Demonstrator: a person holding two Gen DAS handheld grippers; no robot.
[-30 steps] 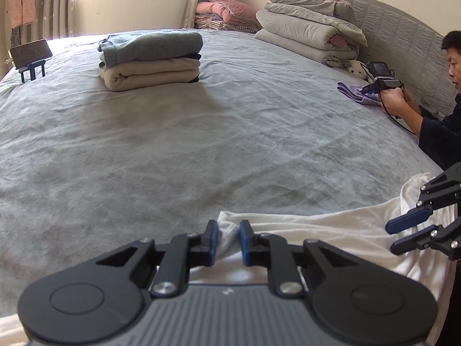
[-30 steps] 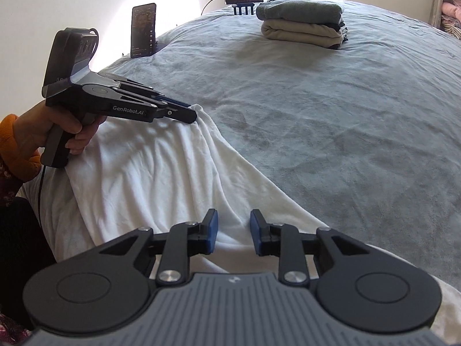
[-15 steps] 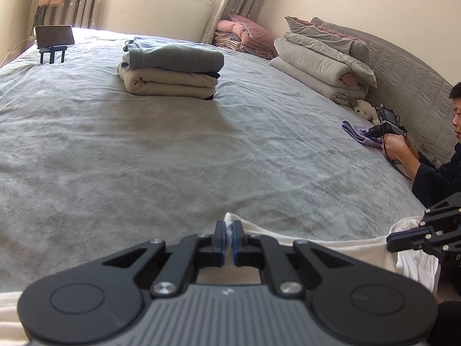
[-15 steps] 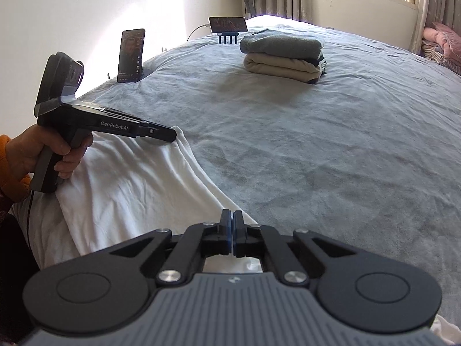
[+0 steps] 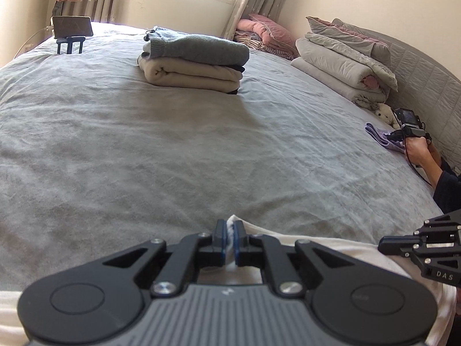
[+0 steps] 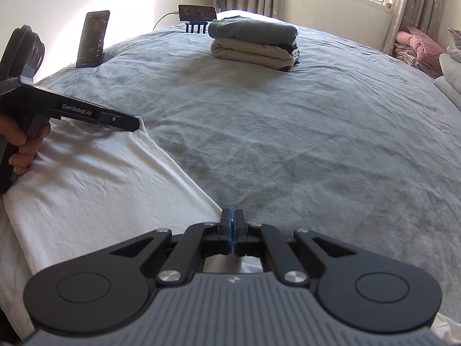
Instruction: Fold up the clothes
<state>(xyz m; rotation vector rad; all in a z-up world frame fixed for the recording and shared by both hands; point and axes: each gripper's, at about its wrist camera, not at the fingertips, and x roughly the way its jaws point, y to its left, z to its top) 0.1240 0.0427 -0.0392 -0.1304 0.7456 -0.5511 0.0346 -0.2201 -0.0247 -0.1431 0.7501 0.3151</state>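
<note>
Clamping shut a second ago, both hand-held grippers, left and right, now pinch the white cloth's edge ahead, ready to lift for folding.

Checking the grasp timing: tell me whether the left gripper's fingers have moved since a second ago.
Yes. The left gripper has closed: its fingers, then apart, now pinch the white garment at its edge on the grey bedspread.

Two grippers: left gripper, right gripper. One white garment. Beyond it on the bed: one stack of folded clothes, two phones.
</note>
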